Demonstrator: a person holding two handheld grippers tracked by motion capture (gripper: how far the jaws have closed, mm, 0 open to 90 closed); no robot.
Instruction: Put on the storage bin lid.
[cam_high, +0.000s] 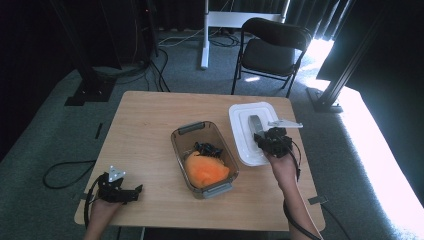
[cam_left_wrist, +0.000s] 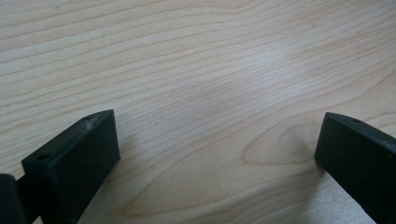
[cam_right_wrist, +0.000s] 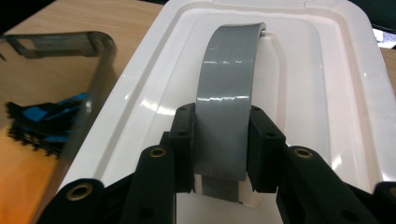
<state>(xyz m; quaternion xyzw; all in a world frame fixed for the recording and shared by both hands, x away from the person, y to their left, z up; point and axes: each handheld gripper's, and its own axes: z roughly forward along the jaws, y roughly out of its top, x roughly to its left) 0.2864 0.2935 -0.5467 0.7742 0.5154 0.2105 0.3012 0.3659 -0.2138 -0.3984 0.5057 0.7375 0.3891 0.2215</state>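
Note:
A white lid with a grey arched handle lies on the wooden table, right of a clear bin. My right gripper is shut on that grey handle, its jaws pressing both sides. Inside the bin lie an orange cloth and a black and blue item. My left gripper rests open near the table's front left corner, with bare wood between its jaws.
A black folding chair stands beyond the table's far edge, with a white stand to its left. Cables trail on the grey carpet at the left. The wooden tabletop is bare left of the bin.

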